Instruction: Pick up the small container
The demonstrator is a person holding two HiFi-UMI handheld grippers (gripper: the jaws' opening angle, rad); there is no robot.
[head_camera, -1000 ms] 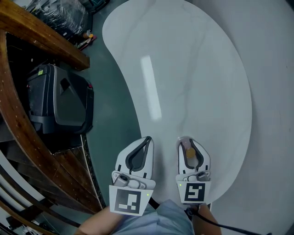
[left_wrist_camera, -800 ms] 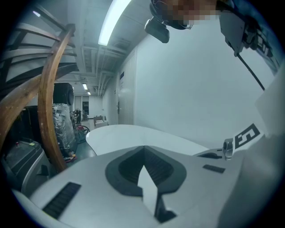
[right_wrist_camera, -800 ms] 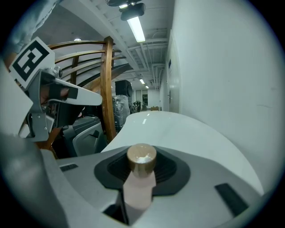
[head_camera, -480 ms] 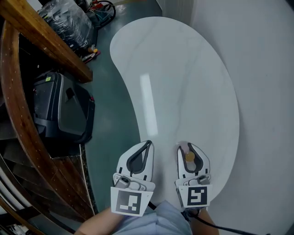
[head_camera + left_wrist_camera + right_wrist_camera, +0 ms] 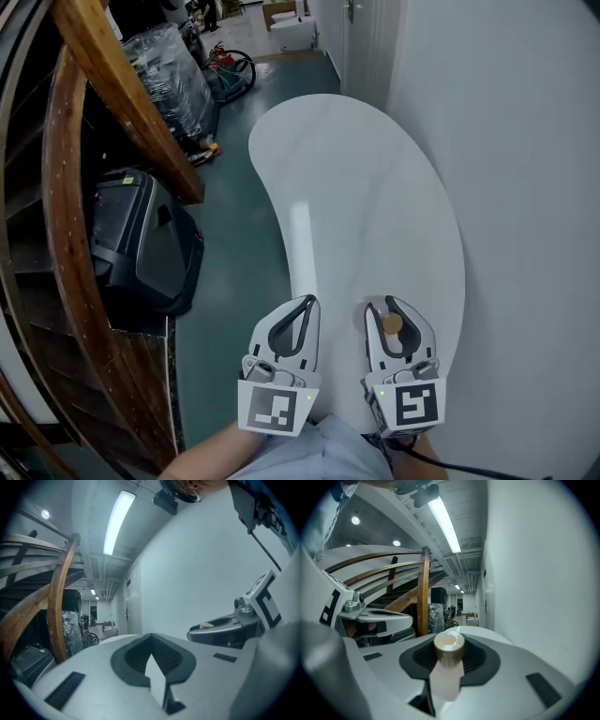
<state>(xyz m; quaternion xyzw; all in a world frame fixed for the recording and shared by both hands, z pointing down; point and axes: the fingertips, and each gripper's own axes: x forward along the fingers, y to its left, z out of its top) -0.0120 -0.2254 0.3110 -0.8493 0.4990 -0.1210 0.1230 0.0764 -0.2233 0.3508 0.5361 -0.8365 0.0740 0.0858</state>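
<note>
The small container (image 5: 391, 324), a pale translucent tube with a tan cap, sits between the jaws of my right gripper (image 5: 387, 305), which is shut on it. In the right gripper view the container (image 5: 449, 649) stands upright between the dark pads (image 5: 483, 658), cap toward the camera. My left gripper (image 5: 307, 301) hangs level beside it, shut with nothing in it. In the left gripper view its pads (image 5: 133, 656) meet at the tip. Both are held above the near end of the white kidney-shaped table (image 5: 356, 187).
A curved wooden stair rail (image 5: 122, 103) and a black case (image 5: 141, 244) stand to the left, across a strip of green floor (image 5: 230, 244). A white wall (image 5: 525, 187) runs along the table's right side. Wrapped bundles (image 5: 178, 75) lie further back.
The head view has tilted up, so more of the room behind the table shows. Both grippers keep their places side by side, and the container stays in the right one.
</note>
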